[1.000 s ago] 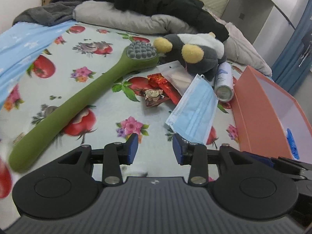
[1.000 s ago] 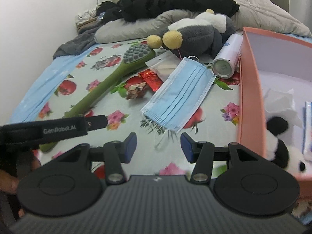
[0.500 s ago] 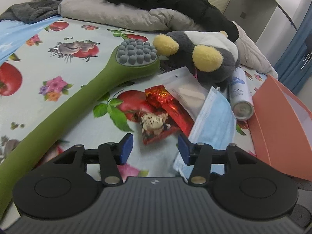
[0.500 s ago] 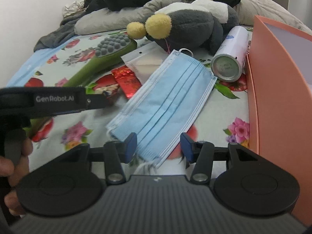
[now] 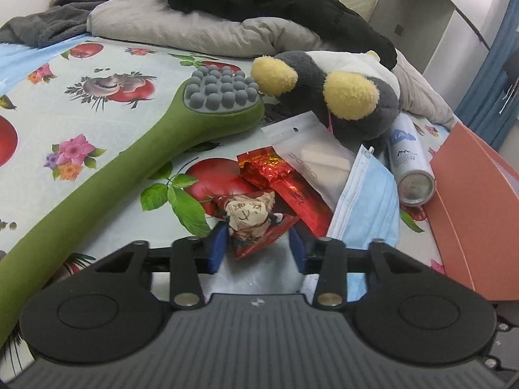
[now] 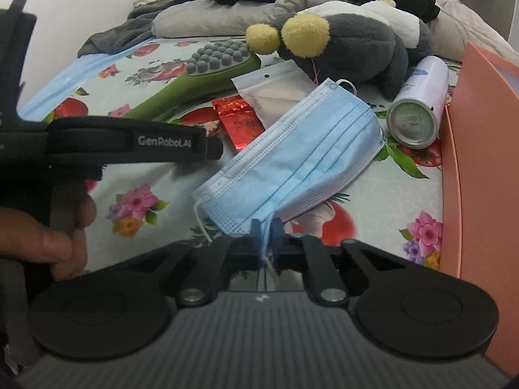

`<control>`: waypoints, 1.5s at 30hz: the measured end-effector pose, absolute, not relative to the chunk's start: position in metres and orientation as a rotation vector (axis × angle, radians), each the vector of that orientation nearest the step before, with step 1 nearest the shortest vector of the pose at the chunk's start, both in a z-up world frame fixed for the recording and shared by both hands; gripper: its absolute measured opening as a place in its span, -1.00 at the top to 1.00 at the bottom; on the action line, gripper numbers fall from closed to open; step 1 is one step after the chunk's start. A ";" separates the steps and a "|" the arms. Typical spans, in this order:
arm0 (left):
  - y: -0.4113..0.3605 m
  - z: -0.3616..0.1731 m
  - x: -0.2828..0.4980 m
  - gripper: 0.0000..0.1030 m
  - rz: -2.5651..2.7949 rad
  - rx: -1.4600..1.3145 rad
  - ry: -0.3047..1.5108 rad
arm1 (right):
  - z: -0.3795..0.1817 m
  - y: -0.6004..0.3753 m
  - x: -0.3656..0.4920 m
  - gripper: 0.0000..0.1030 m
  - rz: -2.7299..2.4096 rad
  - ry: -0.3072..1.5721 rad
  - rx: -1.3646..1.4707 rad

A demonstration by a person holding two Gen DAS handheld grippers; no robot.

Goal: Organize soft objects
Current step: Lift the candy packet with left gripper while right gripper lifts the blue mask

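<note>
A: What was the state of the right gripper (image 6: 266, 227)?

B: Its jaws had just closed and were clamped on the near edge of the mask (image 6: 292, 159). That edge was pinched upright between the pads; the rest of the mask lay flat on the bedsheet (image 6: 373, 201), running toward 1 o'clock. An edge grip likely suited thin cloth, since a flat sheet offers nothing else to pinch.

A: And the left gripper (image 5: 258, 243)?

B: Its jaws had just narrowed but stood apart, either side of the snack pouch (image 5: 256, 223). The pads bracketed the pouch; firm contact could not be confirmed. The pouch rested on the sheet, overlapping a red foil packet (image 5: 285, 181) at 1 o'clock.

A: What lay beyond?

B: In the left view, a clear bag (image 5: 311, 155) sat past the foil packet. The massager (image 5: 129, 162) ran from 9 to 12 o'clock. The plush (image 5: 340, 97) lay at 1 o'clock, with the can (image 5: 408, 168) on its side beside it, at 2 o'clock.

A: Where was the destination?

B: Probably the box (image 6: 480, 162), at 3 o'clock in the right view, just beside the can. It stood near the mask, so the carry would be brief.
</note>
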State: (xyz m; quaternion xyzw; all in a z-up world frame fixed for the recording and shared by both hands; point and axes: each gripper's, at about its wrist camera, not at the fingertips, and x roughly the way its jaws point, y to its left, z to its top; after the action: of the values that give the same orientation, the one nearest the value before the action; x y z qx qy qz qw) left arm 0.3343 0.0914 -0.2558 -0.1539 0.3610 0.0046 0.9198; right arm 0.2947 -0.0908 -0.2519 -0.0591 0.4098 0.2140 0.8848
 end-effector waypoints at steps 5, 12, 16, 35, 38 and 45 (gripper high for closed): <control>0.096 -0.251 0.325 0.25 0.023 -0.336 0.736 | -0.247 -0.094 0.290 0.91 0.429 0.853 -0.106; 0.094 -0.233 0.291 0.27 0.028 -0.370 0.716 | -0.220 -0.106 0.271 0.91 0.392 0.796 -0.108; 0.090 -0.224 0.262 0.27 0.032 -0.367 0.707 | -0.206 -0.112 0.249 0.91 0.389 0.775 -0.114; 0.079 -0.218 0.159 0.25 0.033 -0.338 0.746 | -0.201 -0.137 0.170 0.89 0.394 0.880 -0.091; 0.077 -0.220 0.157 0.23 0.034 -0.333 0.757 | -0.204 -0.142 0.167 0.86 0.389 0.909 -0.065; 0.073 -0.221 0.157 -0.11 -0.003 -0.337 0.759 | -0.200 -0.145 0.165 -0.07 0.364 0.881 -0.051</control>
State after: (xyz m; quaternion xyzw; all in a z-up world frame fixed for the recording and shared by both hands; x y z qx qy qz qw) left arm 0.1573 0.0726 -0.2206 -0.1636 0.3685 -0.0013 0.9151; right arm 0.1650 -0.1452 -0.1998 -0.0244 0.4238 0.1754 0.8883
